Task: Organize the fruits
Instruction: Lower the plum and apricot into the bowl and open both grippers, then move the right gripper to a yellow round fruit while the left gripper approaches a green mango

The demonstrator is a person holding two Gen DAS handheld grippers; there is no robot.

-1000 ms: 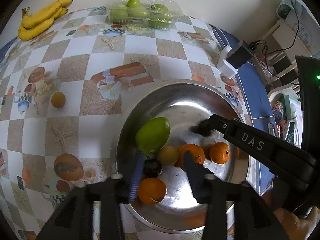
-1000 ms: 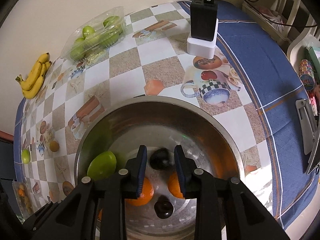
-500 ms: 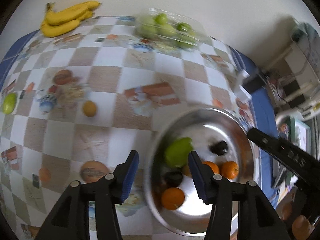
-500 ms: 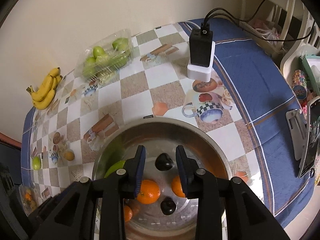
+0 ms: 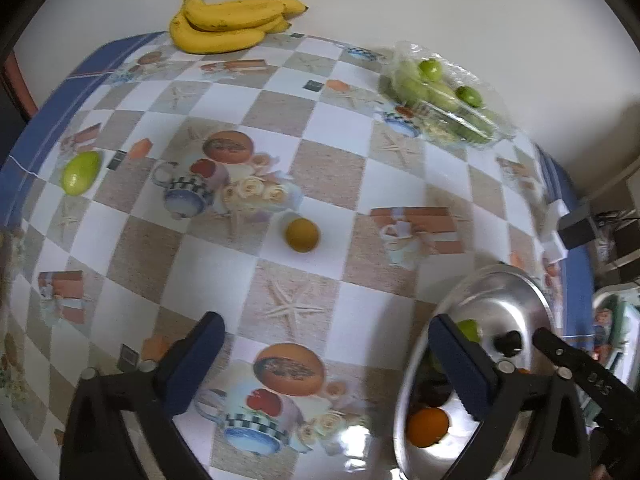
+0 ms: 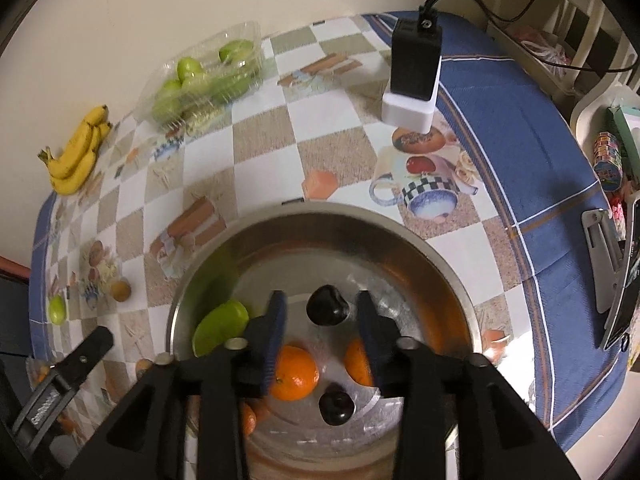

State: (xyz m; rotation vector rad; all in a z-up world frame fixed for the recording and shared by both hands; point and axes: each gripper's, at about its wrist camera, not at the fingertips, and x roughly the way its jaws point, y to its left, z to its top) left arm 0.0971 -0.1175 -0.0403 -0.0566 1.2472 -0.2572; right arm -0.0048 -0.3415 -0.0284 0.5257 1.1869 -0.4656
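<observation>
Since a second ago the left tongs (image 5: pixel 326 364) have swung off the steel bowl (image 5: pixel 516 292) and out over the open worktop (image 5: pixel 340 120); the bowl now sits at their four o'clock, and the small yellow-brown fruit (image 5: pixel 302 234) lies ahead at twelve, well apart from the pads. Their jaws have just been opening and now stand at their widest, with nothing between them — only the printed cloth shows in the gap. I read this as the bowl drop being finished and a reach for the next loose fruit beginning; the green fruit (image 5: pixel 80 172) at ten o'clock near the blue border is also still out, as are the bananas (image 5: pixel 232 24) and the clear tray of green fruit (image 5: pixel 444 96) by the wall.

The right tongs (image 6: pixel 322 336) hang over the bowl (image 6: pixel 452 276), pointing steeply down. Their jaws have just been opening too, to a moderate gap — the dark plum (image 6: pixel 327 310) lies between the pads but clear of both, so it looks just released. Oranges (image 6: pixel 294 372), a second dark fruit (image 6: pixel 337 404) and a green mango (image 6: pixel 221 326) at nine o'clock rest in the bowl.
</observation>
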